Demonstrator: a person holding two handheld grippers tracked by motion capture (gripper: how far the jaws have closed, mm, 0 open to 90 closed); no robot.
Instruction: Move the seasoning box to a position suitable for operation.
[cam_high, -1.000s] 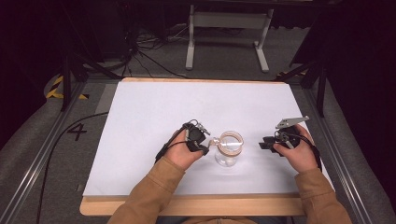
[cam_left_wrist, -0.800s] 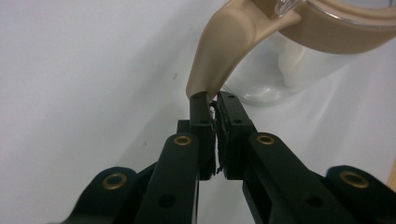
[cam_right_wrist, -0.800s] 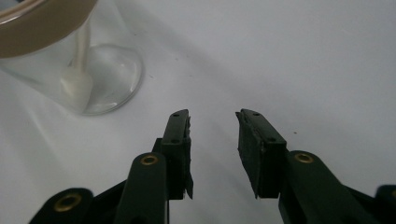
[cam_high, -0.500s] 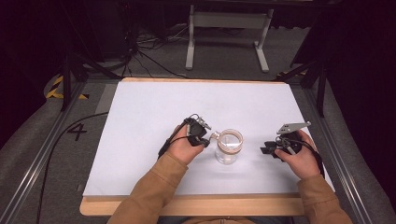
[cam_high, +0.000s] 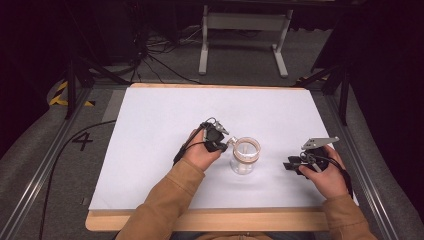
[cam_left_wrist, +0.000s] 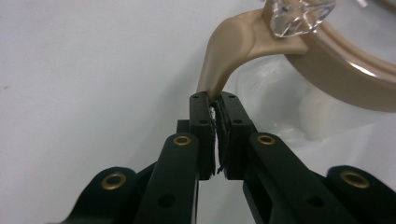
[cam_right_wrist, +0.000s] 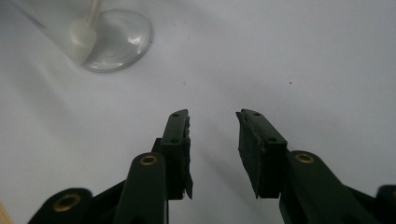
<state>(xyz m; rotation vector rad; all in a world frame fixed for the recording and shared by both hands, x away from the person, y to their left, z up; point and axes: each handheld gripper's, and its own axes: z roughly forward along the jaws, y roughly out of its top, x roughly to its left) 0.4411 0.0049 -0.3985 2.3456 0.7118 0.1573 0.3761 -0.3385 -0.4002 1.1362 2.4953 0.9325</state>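
A clear glass jar (cam_high: 244, 159) with a tan lid ring (cam_high: 247, 148) stands near the middle of the white table. My left gripper (cam_high: 226, 142) sits just left of it, shut on a tan tab (cam_left_wrist: 219, 70) that curves down from the lid ring (cam_left_wrist: 345, 70). A clear latch piece (cam_left_wrist: 301, 16) sits on top of the ring. My right gripper (cam_high: 289, 165) rests to the jar's right, apart from it, open with nothing between its fingers (cam_right_wrist: 177, 144). The jar's base (cam_right_wrist: 109, 39) lies ahead and to the left in the right gripper view.
The white table top (cam_high: 165, 125) has a wooden front edge (cam_high: 210, 220). Metal rails (cam_high: 45, 175) run along both sides. A white stand (cam_high: 242, 22) and cables lie on the floor beyond the far edge.
The right hand has drawn back from the jar toward the right and near edge. The left gripper has stayed at the jar's lid tab.
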